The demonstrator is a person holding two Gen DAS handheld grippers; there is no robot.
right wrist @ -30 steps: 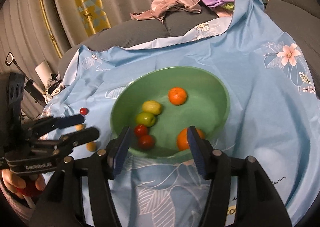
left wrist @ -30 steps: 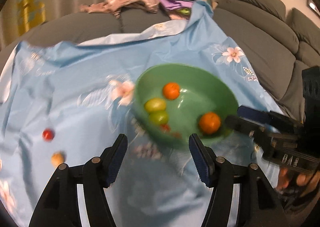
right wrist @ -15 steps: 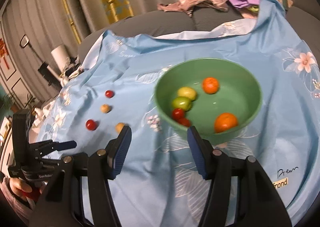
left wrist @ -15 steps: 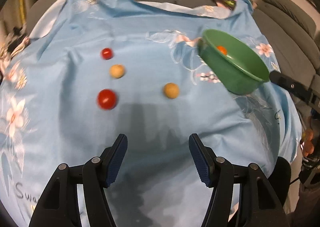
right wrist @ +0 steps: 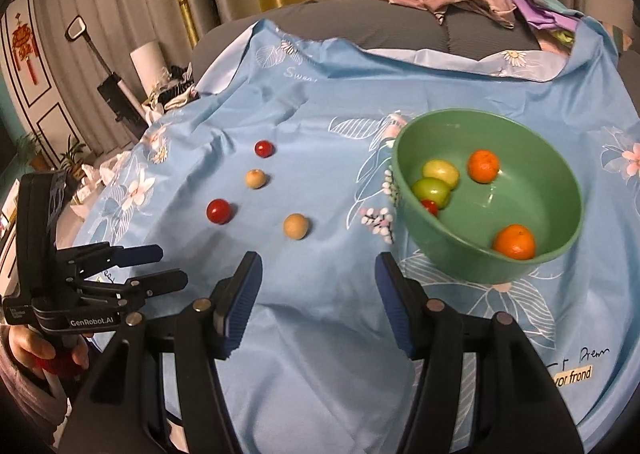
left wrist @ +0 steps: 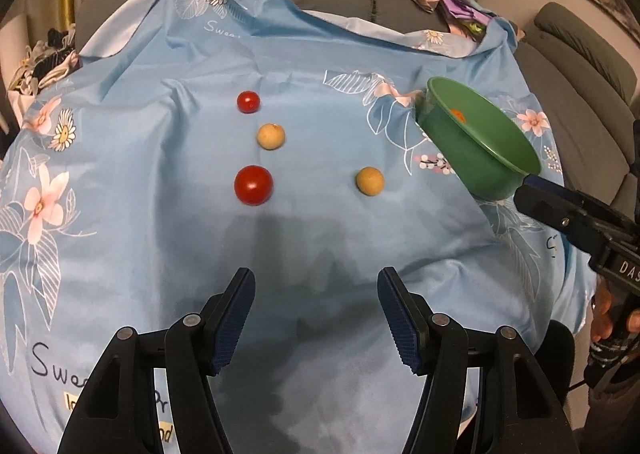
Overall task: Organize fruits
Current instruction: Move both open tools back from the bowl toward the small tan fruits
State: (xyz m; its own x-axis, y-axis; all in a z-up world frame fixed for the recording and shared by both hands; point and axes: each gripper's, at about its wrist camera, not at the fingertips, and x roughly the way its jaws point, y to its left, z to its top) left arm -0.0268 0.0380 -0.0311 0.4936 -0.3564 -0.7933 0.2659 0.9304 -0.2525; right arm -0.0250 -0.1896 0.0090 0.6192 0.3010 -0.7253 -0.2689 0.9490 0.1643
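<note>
On the blue floral cloth (left wrist: 160,213), ahead of the spread, empty left gripper (left wrist: 316,318), lie two red tomatoes (left wrist: 253,185) and two tan round fruits (left wrist: 369,181). Beyond the parted, empty right gripper (right wrist: 318,302), the green plastic bowl (right wrist: 560,254) holds two oranges (right wrist: 514,242), two green fruits (right wrist: 432,189), one tomato.

The blue cloth (left wrist: 304,65) carries cursive writing: "Swee", cut off by a fold, near its far edge (right wrist: 298,74), and again as large dark letters "Swe" at its near left corner in the left wrist view. Near the cloth's right corner a cursive word reads roughly "Prem", and below it a yellow label (right wrist: 572,377) shows "vor frond". The left gripper (right wrist: 160,266) bears "GenRobot.AI" in white on its body. The right gripper (left wrist: 536,189) shows the white letters "DAS", cut off at the frame edge.
</note>
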